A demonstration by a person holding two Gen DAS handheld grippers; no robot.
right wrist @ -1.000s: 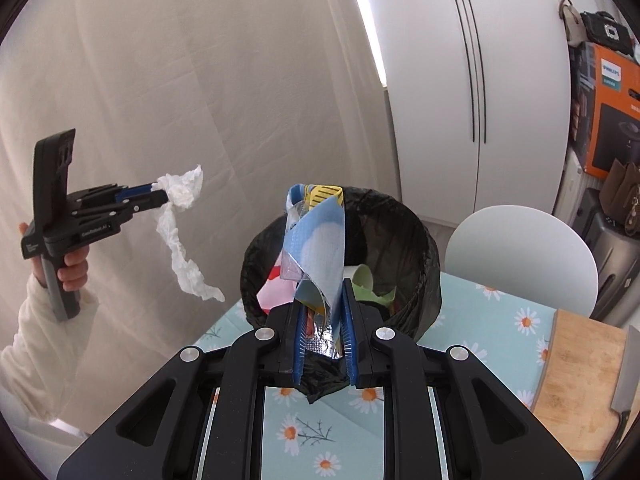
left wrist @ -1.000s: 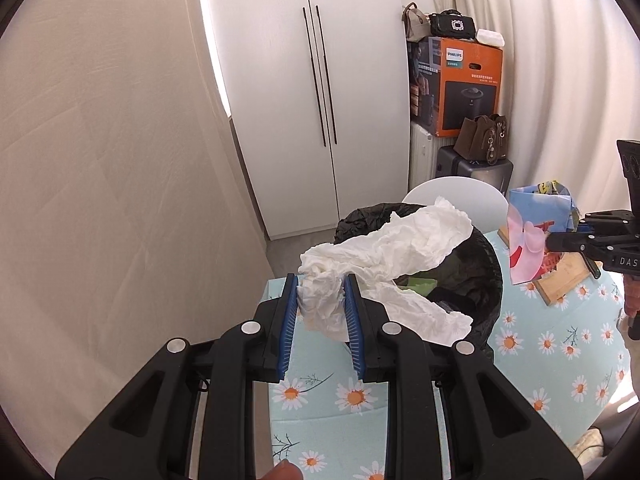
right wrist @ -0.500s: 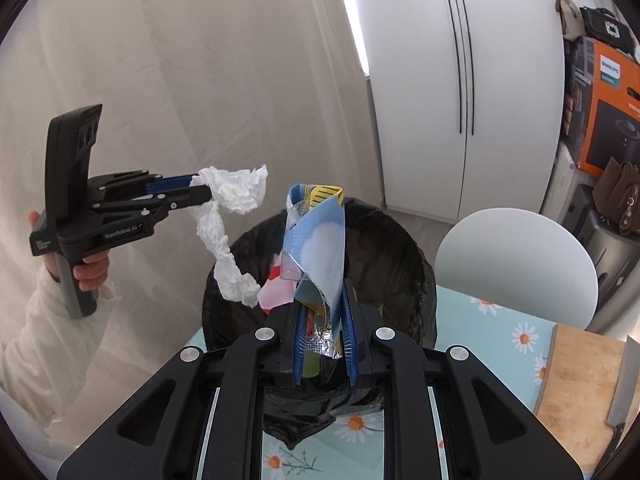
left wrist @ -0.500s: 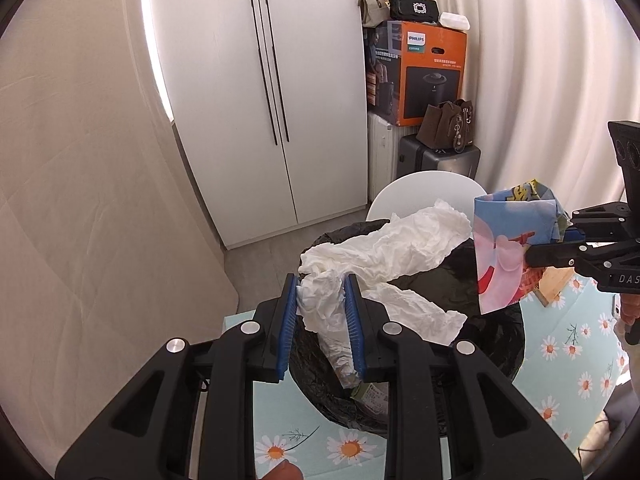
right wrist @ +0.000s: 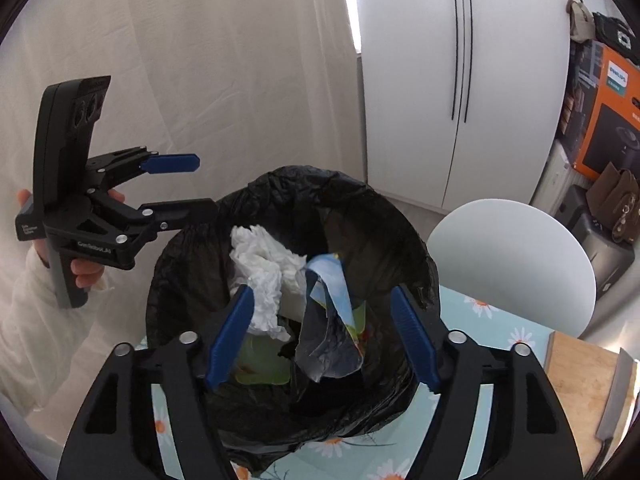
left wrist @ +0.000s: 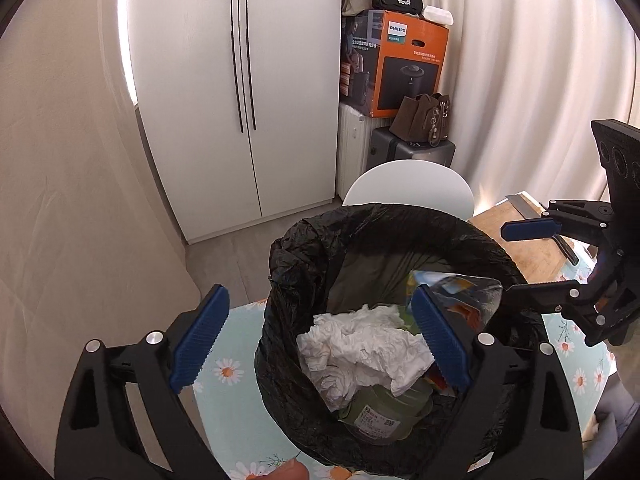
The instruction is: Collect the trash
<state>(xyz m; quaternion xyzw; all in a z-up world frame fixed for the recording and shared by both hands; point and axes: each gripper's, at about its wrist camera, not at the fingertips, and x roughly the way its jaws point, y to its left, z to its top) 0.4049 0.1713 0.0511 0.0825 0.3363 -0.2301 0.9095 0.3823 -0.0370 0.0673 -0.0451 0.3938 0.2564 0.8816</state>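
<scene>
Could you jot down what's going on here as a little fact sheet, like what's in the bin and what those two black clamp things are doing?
Bin: black-lined trash bin on a daisy-print tablecloth
In bin: crumpled white tissue, blue snack wrapper
Left gripper: fingers just opened, nothing held, over the bin
Right gripper: fingers just opened, nothing held, over the bin
Beside bin: wooden cutting board with a knife
</scene>
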